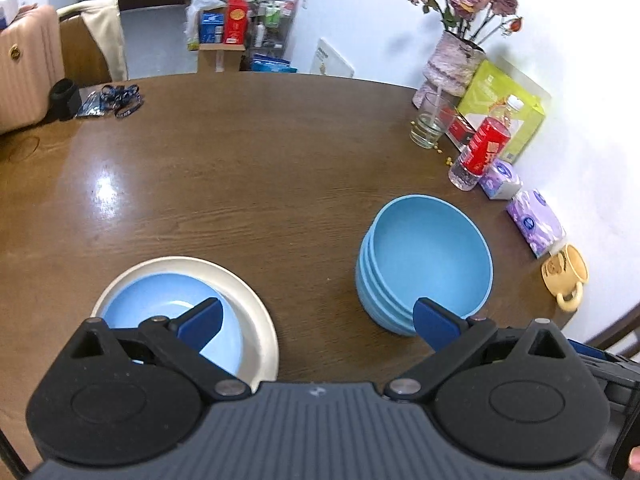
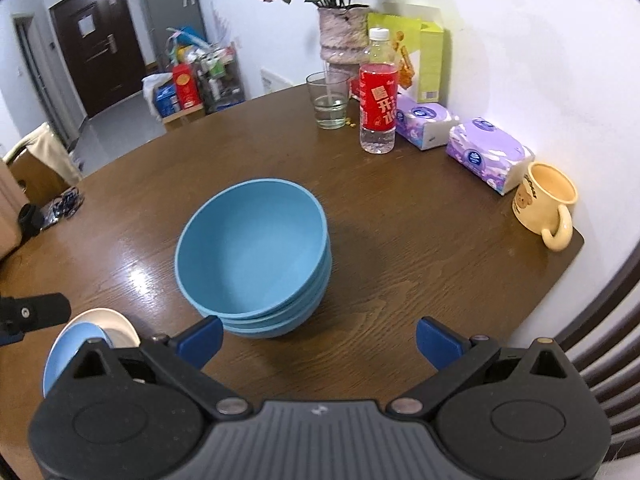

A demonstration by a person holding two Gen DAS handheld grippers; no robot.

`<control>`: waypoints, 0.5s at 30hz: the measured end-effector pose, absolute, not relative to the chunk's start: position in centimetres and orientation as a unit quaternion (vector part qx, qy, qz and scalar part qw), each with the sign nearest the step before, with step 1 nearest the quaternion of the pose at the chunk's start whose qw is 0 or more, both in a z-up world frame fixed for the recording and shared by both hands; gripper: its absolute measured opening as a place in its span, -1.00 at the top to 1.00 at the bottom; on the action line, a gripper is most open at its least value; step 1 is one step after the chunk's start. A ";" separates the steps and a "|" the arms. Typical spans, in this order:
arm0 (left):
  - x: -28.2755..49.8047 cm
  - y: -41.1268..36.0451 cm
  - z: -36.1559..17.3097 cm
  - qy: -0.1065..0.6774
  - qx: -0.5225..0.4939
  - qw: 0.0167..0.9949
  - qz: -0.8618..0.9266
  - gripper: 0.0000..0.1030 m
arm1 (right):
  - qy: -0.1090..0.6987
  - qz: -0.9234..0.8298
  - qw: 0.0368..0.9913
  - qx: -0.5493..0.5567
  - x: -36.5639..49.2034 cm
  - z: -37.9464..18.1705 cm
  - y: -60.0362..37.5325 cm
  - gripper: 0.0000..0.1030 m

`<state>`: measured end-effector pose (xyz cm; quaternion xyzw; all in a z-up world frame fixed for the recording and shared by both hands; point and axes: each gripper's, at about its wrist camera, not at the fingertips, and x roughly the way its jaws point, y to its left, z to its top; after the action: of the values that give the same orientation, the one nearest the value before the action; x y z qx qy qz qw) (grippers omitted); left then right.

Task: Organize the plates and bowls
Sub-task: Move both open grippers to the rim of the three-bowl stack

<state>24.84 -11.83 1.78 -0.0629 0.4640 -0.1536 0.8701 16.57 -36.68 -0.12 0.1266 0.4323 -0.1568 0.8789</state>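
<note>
Stacked bowls (image 2: 252, 256) beyond right tongs (image 2: 319, 342)

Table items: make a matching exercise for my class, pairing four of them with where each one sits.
Things:
1. blue plate
2. stack of blue bowls
3. yellow mug
4. drinking glass

Places:
A. at the table's corner by the wall
B. on the cream plate
C. beside the red-labelled bottle
D. directly on the table, ahead of the right gripper

Pairs: 1-B, 2-D, 3-A, 4-C
</note>
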 end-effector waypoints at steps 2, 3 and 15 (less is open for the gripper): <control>24.7 -12.8 1.3 0.467 -0.075 0.869 -0.146 -1.00 | 0.437 -0.149 0.878 0.126 17.2 -0.3 -37.9 -1.00; 24.6 -13.3 1.1 0.469 -0.077 0.868 -0.141 -1.00 | 0.439 -0.145 0.878 0.125 17.5 -0.4 -38.5 -1.00; 24.7 -16.8 -2.0 0.489 -0.118 0.863 -0.053 -1.00 | 0.461 -0.074 0.879 0.097 22.4 -2.0 -43.2 -1.00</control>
<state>24.74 -16.76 -2.01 -0.1182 0.4888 -0.0532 0.8627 22.42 -43.22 -2.04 0.0967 0.4613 -0.0736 0.8789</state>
